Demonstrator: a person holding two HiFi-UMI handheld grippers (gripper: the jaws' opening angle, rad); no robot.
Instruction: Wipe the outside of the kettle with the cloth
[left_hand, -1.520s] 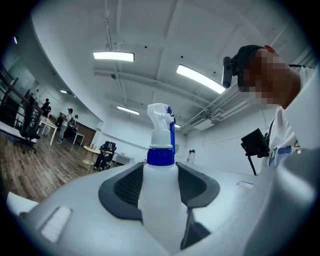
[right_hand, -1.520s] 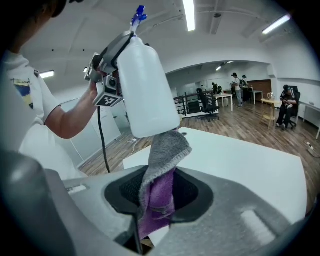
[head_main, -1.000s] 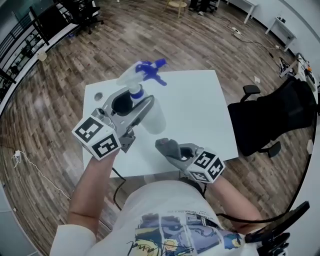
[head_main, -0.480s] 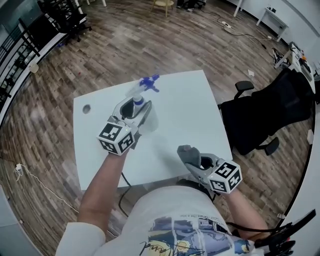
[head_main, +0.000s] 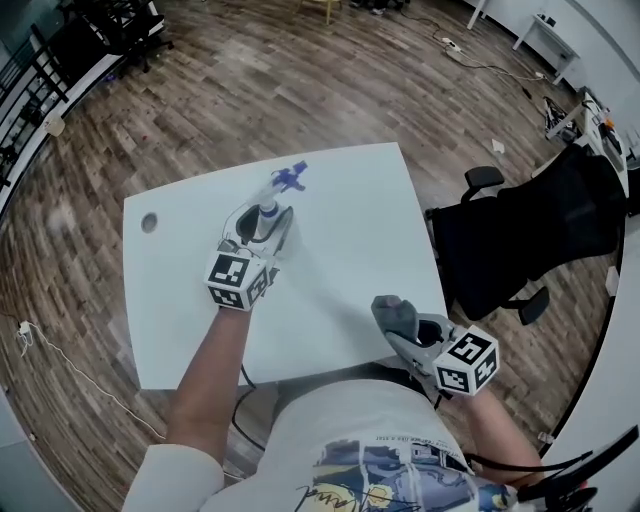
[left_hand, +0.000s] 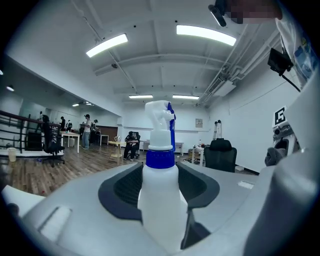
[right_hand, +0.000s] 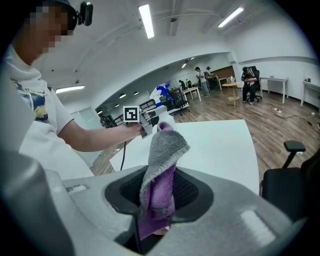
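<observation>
— What do we have on the left?
— At the far left a thin white cable (head_main: 60, 345) trails over the wooden floor (head_main: 230, 90). Then comes our white worktop (head_main: 340, 240), with a round grommet hole (head_main: 149, 222) near its left corner.

— And the first gripper we meet?
— The left gripper (head_main: 262, 220) reaches out over the worktop's left half. Its fingers (left_hand: 125, 187) press on both sides of a white spray bottle (left_hand: 159, 195) with a blue collar and trigger. The bottle stands upright between them. We cannot tell whether its base touches the worktop.

— Where is the cloth?
— The cloth (right_hand: 161, 165), grey on one face and purple on the other, is over the near right edge of the worktop, pinched in the right gripper (head_main: 398, 325). That gripper's fingers (right_hand: 192, 192) are closed on the cloth's lower part, and its upper end rises above them and flops over. It is well apart from the spray bottle, with bare worktop between the two.

— Anything standing near?
— Right of the worktop a black office chair (head_main: 510, 240) stands just beside the edge, near the right gripper. In the left gripper view we see people (left_hand: 87, 131) far back in the room.
</observation>
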